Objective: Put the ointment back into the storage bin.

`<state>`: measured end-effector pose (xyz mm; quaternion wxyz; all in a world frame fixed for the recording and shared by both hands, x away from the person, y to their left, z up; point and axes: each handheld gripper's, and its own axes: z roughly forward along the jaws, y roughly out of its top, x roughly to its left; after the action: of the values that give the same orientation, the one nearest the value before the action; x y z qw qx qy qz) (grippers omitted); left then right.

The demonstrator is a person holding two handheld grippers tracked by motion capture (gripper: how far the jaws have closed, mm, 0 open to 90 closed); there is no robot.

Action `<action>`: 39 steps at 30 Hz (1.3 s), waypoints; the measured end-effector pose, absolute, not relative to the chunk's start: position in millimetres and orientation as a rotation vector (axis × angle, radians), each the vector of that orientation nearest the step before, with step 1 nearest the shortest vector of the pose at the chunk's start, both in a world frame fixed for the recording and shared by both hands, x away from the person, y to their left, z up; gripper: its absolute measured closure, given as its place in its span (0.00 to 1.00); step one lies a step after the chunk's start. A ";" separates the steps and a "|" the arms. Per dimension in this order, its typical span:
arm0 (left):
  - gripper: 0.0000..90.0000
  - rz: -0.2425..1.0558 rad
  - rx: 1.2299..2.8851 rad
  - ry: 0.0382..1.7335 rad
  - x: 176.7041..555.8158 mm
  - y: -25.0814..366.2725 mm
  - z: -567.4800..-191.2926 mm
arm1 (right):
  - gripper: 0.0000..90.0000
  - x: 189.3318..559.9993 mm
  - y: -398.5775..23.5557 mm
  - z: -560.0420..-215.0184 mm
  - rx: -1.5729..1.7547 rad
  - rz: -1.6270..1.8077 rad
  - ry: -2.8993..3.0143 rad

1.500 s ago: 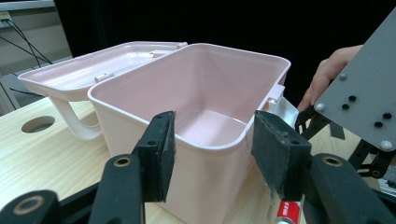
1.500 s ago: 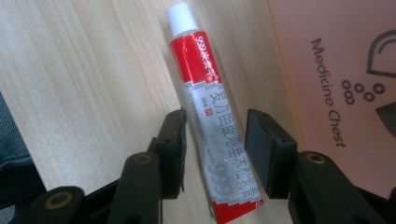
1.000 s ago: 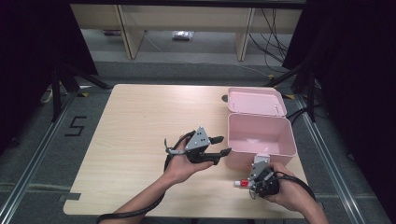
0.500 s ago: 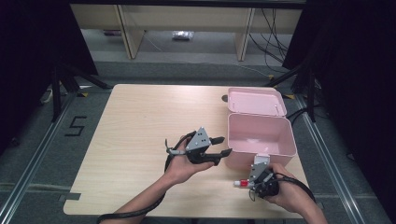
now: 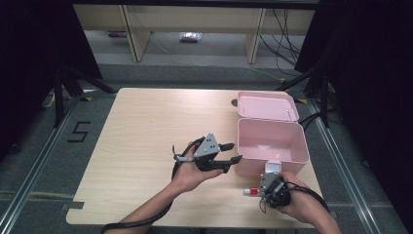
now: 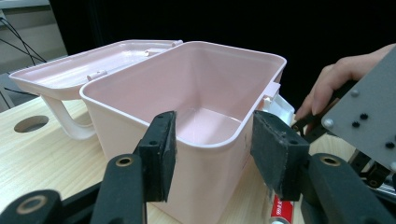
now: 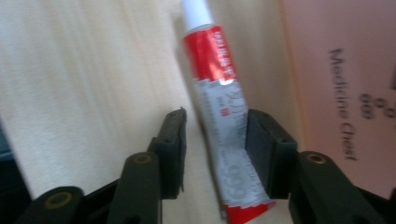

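Jaws parted on our right gripper, we straddle the red-and-white tube, which lies between them against the right jaw. Our left gripper, released, faces the open pink box.

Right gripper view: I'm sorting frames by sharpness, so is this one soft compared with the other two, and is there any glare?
Right gripper view: soft and smeared, the tube and the box lettering fuzzy, a bright glint on the tube's red band. Left gripper view: pink box crisp, a sheen on its floor, near jaws slightly soft. High view: evenly lit table, dark surroundings, small detail coarse.
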<state>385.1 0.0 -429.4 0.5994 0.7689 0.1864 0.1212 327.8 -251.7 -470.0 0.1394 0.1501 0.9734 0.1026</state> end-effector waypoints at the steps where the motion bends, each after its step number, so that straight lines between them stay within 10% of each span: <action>1: 0.55 0.281 1.783 0.433 385.2 0.1 -429.4 | 0.66 327.6 -251.4 -469.6 0.428 0.293 2.817; 19: 0.56 0.283 1.786 0.432 385.2 1.6 -428.6 | 0.60 329.5 -243.3 -473.9 0.391 0.319 2.775; 39: 0.56 0.283 1.781 0.437 385.7 3.1 -428.5 | 0.76 335.6 -237.9 -474.2 0.365 0.210 2.899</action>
<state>385.7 3.1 -428.5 0.5997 0.7681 0.1884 0.1219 335.6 -237.9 -474.2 0.1058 0.1240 0.9840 0.0713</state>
